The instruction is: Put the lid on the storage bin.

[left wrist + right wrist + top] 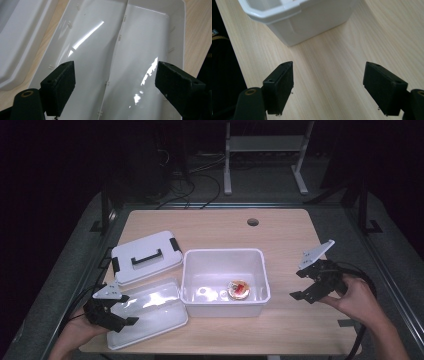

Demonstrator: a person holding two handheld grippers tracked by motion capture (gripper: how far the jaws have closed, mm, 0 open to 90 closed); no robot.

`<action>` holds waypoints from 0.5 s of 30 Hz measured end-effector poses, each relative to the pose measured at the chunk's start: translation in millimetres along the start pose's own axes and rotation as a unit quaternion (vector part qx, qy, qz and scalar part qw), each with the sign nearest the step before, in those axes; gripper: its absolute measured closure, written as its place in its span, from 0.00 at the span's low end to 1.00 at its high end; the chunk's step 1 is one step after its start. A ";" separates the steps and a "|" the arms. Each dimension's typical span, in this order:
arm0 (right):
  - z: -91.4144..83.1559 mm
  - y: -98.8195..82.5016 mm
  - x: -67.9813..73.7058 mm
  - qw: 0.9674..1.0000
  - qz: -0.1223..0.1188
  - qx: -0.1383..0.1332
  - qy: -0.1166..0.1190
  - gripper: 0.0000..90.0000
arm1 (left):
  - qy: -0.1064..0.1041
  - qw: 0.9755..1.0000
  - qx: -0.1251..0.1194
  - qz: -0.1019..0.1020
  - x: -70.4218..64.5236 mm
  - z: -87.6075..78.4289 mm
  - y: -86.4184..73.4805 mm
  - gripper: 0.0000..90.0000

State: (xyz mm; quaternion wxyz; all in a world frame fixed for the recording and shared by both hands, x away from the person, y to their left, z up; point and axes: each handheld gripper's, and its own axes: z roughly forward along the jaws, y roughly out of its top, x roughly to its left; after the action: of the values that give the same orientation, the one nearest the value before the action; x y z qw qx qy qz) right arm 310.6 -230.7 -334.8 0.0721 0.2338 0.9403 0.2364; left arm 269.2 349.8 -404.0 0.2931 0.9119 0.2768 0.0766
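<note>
Slipping is the main risk I am seeing: the left gripper [119, 312] is hanging open, holding nothing, just above the near left end of the clear inner tray [150, 312], and this glossy tray is lying on the bench [280, 232] between the white lid with a black handle [145, 256] and the white storage box [225, 281], touching or almost touching the box's left wall. If the jaws are closing on the thin shiny wall at an angle, the tray is probably skating away or tilting against the box. The right gripper [309, 285] is also standing open and empty, over bare bench to the right of the box, so nothing is steadying the box if the tray bumps it. In the left gripper view the tray's [140, 50] near end is being cut off, so I cannot tell which edge the jaws are meeting. The small round object with red and yellow [238, 289] inside the box is too small to identify.
</note>
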 end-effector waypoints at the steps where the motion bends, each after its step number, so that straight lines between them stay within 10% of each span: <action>1: 0.4 -3.4 0.3 1.000 0.004 -0.001 -0.001 0.26 | 0.001 1.000 0.001 0.000 -0.3 0.6 0.3 0.18; 15: 16.8 -45.9 5.4 0.999 0.045 -0.017 -0.004 0.25 | 0.001 1.000 0.016 0.012 -3.5 8.0 6.5 0.18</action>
State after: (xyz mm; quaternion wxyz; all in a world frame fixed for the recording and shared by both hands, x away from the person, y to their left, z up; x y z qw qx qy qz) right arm 291.4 -257.0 -371.6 0.0695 0.2753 0.9244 0.2546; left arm 271.7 339.5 -406.7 0.2767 0.9199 0.2672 0.0768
